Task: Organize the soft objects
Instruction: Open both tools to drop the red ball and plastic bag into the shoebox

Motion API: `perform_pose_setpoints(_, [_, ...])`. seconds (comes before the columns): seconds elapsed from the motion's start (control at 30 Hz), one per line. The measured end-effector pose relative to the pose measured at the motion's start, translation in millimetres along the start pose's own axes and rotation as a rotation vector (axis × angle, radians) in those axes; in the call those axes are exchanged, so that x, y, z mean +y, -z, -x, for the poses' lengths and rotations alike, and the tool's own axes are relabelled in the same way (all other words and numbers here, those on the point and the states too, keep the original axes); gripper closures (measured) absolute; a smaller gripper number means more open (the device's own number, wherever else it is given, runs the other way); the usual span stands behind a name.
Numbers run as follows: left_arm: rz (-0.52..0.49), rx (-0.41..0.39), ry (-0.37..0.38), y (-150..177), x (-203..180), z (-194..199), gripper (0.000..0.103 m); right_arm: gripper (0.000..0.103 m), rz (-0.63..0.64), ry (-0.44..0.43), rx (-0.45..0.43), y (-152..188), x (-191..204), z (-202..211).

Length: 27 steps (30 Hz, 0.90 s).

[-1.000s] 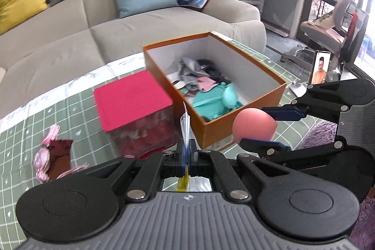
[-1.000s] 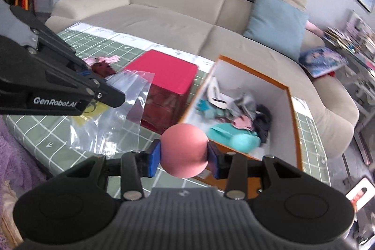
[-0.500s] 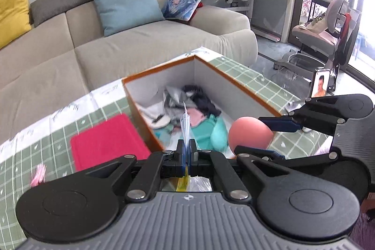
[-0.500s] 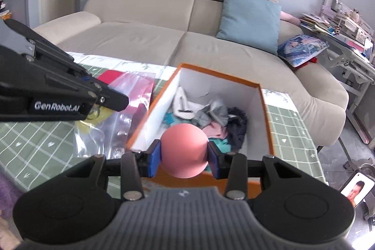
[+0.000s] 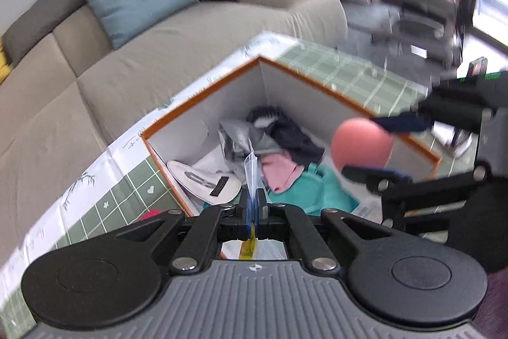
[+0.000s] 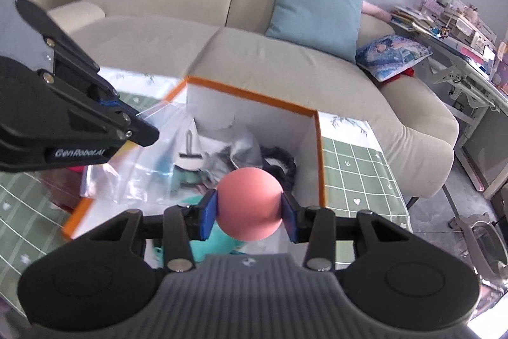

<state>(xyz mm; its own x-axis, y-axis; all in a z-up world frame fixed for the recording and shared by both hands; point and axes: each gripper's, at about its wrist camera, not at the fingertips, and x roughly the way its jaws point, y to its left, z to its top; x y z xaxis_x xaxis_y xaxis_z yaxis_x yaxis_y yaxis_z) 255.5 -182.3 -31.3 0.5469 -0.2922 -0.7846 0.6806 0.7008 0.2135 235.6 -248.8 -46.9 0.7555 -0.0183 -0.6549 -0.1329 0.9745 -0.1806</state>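
Observation:
My right gripper [image 6: 250, 212] is shut on a pink soft ball [image 6: 250, 204] and holds it above the open orange-rimmed box [image 6: 320, 154]. The ball [image 5: 362, 145] and right gripper [image 5: 377, 148] also show in the left wrist view, over the box [image 5: 203, 84]. My left gripper [image 5: 253, 205] is shut on the edge of a clear plastic bag [image 5: 252, 170]. In the right wrist view the bag [image 6: 143, 161] hangs from the left gripper [image 6: 139, 129] over the box's left side. The box holds a teal garment [image 5: 317, 193], pink, grey and dark cloth and a white cap.
The box stands on a table with a green checked cloth [image 6: 355, 161]. A beige sofa [image 5: 104, 78] with a blue cushion [image 6: 317, 11] lies behind the table. A red-lidded container [image 5: 149, 215] peeks out left of the box. A desk and chair stand at the right.
Both grippers have moved forward and over the box. The ball and the bag now hang above the box's contents. The red-lidded container has slid almost out of the left view.

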Motion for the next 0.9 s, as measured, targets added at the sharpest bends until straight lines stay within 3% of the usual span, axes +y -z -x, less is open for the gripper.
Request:
perform_pose_setpoints(0.3, [-0.128, 0.135, -0.009, 2, -6, -49, 0.100, 0.058, 0.111, 0.016, 0.172, 8, 2, -54])
perform_pose_setpoints(0.4, [-0.192, 0.162, -0.021, 5, -12, -59, 0.095, 0.057, 0.153, 0.015, 0.208, 15, 5, -65])
perform_pose_setpoints(0.5, [-0.199, 0.171, -0.020, 8, -13, -64, 0.089, 0.056, 0.166, 0.020, 0.219, 17, 6, -67])
perform_pose_setpoints(0.63, [-0.166, 0.166, -0.013, 10, -10, -65, 0.066, 0.053, 0.164, 0.024, 0.217, 18, 6, -67])
perform_pose_setpoints(0.77, [-0.167, 0.158, -0.013, 9, -9, -60, 0.059, 0.042, 0.183, 0.038, 0.205, 17, 9, -64])
perform_pose_setpoints(0.9, [-0.166, 0.142, -0.017, 7, -9, -52, 0.058, 0.039, 0.186, 0.038, 0.193, 13, 10, -58])
